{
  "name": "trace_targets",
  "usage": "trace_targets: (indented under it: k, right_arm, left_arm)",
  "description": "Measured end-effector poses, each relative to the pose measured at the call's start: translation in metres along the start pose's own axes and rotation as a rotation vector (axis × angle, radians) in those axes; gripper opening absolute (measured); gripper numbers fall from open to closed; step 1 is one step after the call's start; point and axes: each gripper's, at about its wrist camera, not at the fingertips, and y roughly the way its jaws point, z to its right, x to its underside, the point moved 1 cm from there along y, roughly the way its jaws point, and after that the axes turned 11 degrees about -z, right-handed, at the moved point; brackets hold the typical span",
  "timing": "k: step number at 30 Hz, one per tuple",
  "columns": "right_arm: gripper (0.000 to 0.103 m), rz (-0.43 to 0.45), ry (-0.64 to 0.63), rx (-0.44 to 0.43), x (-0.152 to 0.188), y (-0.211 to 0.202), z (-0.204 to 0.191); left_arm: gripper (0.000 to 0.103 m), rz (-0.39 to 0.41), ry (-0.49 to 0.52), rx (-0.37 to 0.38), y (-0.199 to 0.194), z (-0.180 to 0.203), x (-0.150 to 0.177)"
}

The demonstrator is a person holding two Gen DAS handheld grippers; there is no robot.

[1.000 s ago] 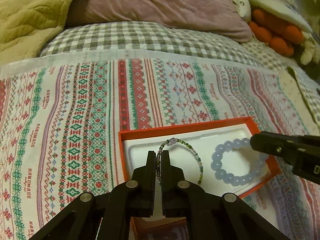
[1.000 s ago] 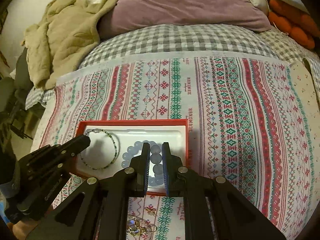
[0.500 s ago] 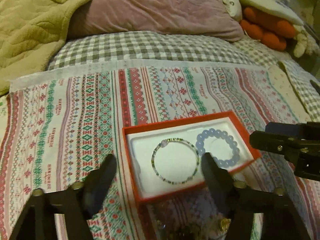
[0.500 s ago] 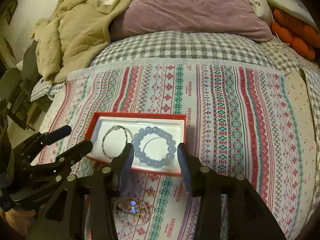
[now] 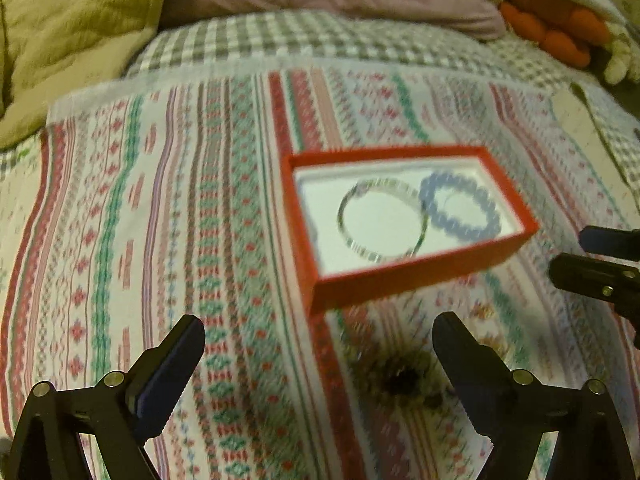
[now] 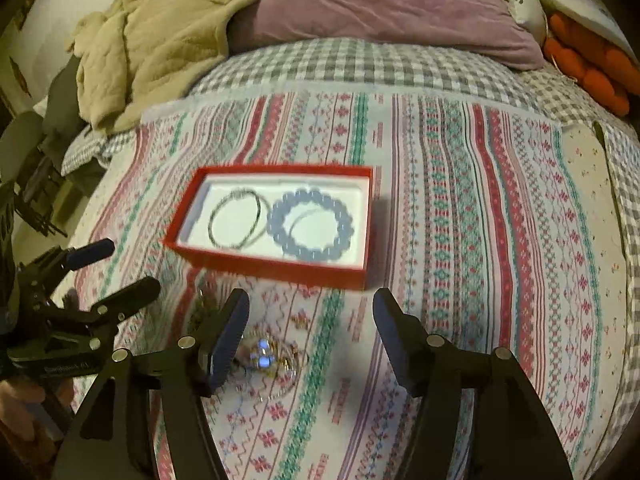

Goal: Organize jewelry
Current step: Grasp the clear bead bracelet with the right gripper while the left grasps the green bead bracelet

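A red box (image 5: pixel 416 280) (image 6: pixel 276 268) with a white lining sits on the patterned cloth. Inside lie a thin green beaded bracelet (image 5: pixel 380 220) (image 6: pixel 236 220) and a pale blue bead bracelet (image 5: pixel 460 210) (image 6: pixel 312 224). My left gripper (image 5: pixel 320 344) is open and empty, held in front of the box; it also shows in the right wrist view (image 6: pixel 120 268). My right gripper (image 6: pixel 310 320) is open and empty; it shows at the right edge of the left wrist view (image 5: pixel 592 256). A gold piece with blue stones (image 6: pixel 264 358) lies on the cloth between the right fingers. A dark-centred gold piece (image 5: pixel 400 376) lies near the left gripper.
The patterned cloth (image 6: pixel 480 240) covers a bed with a grey checked sheet (image 6: pixel 360 64). A mauve pillow (image 6: pixel 392 4), a beige blanket (image 6: pixel 152 40) and an orange plush toy (image 6: pixel 592 68) lie at the back. A cream floral card (image 6: pixel 592 216) lies at the right.
Both grippers opened, let go of their bracelets in the box and drew back toward me. The box now sits farther away in both views.
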Motion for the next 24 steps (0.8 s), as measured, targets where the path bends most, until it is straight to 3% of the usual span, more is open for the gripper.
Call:
trace_targets:
  k: [13,21,24]
  right_arm:
    - [0.067,-0.186,0.025,0.037,0.031,0.037,-0.001]
    - [0.066,-0.233,-0.002,0.057,0.040,0.062,-0.012]
    - [0.049,-0.238,-0.005,0.043,0.040,0.068,-0.017]
  left_arm:
    - [0.095,-0.170,-0.045,0.015,0.028,-0.018,0.030]
    - [0.095,-0.183,-0.039,0.004,0.032,-0.021,0.036]
    - [0.095,-0.176,-0.041,0.002,0.032,-0.021,0.036]
